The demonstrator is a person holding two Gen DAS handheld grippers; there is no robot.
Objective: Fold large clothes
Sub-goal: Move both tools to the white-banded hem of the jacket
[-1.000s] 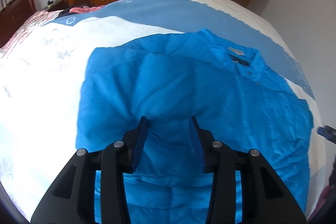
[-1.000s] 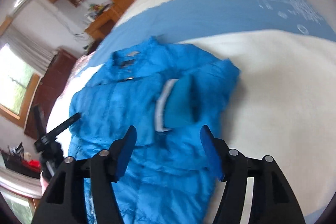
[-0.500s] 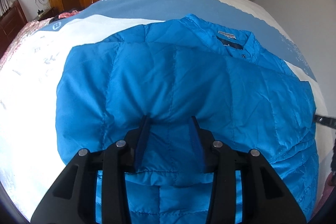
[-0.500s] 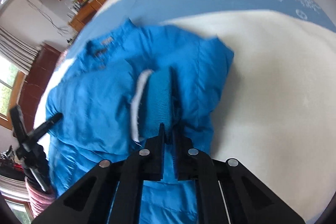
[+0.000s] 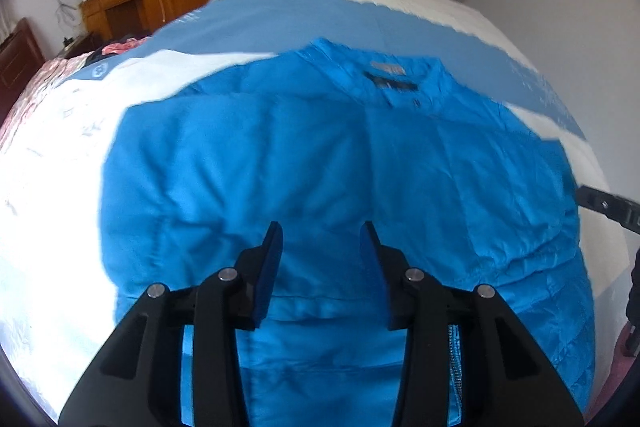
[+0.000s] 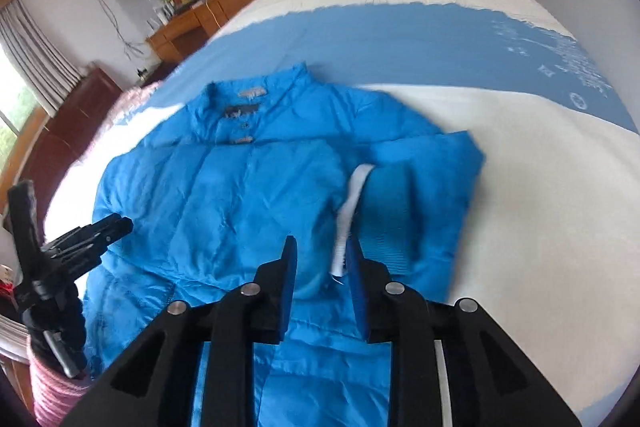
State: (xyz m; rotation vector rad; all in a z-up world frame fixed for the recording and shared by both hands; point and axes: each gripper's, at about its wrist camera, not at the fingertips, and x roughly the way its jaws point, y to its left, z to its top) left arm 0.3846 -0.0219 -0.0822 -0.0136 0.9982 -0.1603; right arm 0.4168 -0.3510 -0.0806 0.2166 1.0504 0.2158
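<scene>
The right gripper's [image 6: 322,259] fingers [image 6: 289,267] have just been opening from a full pinch half a second ago; they now stand slightly spread with nothing pressed between them, and the sleeve's white-edged knit cuff [image 6: 384,211] lies just past the tips at one o'clock. That reads as a release: the right sleeve is folded across the chest of the blue down jacket [image 6: 224,195] and left lying there. The left gripper's [image 5: 321,251] fingers [image 5: 272,267] stand part-spread as before; a fold of the jacket [image 5: 320,155] bulged between them half a second ago, but now the cloth lies flat beneath and I see no pinch. The left sleeve also looks folded in, so, in my judgement, the next fold is the hem towards the collar.

The jacket lies front up on the bed [image 6: 540,227], collar at twelve o'clock, over a white and blue bedspread.

Only the right wrist view shows the cuff, and it shows the left gripper at nine o'clock with a dark glove and pink sleeve [image 6: 52,383] below it. The left wrist view hides the cuff but shows the jacket's left edge, and the right gripper [image 5: 608,207] at three o'clock.
</scene>
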